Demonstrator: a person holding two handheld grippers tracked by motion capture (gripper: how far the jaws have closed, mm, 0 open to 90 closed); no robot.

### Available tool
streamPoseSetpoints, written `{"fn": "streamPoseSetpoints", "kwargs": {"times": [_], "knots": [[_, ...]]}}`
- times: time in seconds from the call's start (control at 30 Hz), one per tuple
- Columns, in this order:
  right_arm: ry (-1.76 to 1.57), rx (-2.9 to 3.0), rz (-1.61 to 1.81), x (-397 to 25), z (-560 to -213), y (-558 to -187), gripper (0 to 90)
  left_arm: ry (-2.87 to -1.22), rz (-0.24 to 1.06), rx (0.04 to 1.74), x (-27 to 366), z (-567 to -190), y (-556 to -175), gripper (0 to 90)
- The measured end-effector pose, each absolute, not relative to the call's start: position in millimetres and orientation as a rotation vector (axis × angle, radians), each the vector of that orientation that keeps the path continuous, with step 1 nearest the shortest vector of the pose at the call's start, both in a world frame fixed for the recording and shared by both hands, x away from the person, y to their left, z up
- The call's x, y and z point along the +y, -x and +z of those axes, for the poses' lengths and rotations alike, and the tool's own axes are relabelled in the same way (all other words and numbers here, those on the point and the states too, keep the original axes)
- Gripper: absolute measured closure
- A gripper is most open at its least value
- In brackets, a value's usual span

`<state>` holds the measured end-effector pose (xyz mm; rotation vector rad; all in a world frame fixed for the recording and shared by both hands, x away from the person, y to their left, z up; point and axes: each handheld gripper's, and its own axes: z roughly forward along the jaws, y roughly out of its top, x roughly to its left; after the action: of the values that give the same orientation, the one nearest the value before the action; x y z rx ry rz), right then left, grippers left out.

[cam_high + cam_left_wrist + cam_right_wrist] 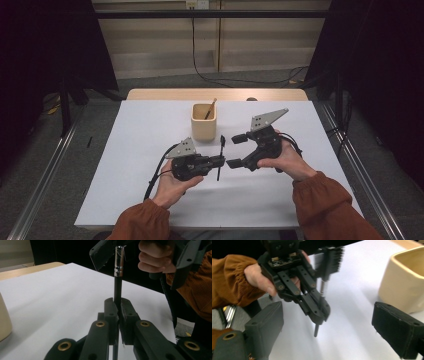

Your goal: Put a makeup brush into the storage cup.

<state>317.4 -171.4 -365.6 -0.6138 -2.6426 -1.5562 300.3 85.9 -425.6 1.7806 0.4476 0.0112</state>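
My left gripper is shut on the thin black handle of a small brush, which it holds roughly upright just above the white table. In the left gripper view the jaws clamp the handle below the brush's silver ferrule. My right gripper is open, its jaws spread wide right beside the brush and apart from it. In the right gripper view the brush's black bristle head stands above the left gripper, between my own spread right gripper jaws.
A cream square cup stands behind the grippers at the table's middle, with a wooden-handled stick leaning in it; the cup is close on the right in the right gripper view. A wooden strip edges the table's far side.
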Motion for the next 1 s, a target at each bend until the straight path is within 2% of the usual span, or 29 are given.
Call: {"fn": "streamPoseSetpoints", "kwargs": {"times": [0.33, 0.73, 0.83, 1.0], "knots": [[0.691, -2.612, -1.652, -185.9, -373.0, -311.5, 1.8, -1.777, 0.032, 0.457, 92.2, -422.6, -301.5, 85.7], [0.770, -2.602, -1.704, -200.0, -374.3, -309.4, 2.8, -1.745, 0.062, 0.482, 106.5, -414.6, -303.0, 85.7], [0.818, -2.589, -1.684, -204.9, -381.1, -309.3, 6.8, -1.740, 0.067, 0.490, 108.8, -412.5, -302.3, 85.7], [0.840, -2.590, -1.701, -213.8, -384.3, -306.0, 4.0, -1.724, 0.081, 0.501, 113.5, -408.3, -303.9, 85.7]]}}
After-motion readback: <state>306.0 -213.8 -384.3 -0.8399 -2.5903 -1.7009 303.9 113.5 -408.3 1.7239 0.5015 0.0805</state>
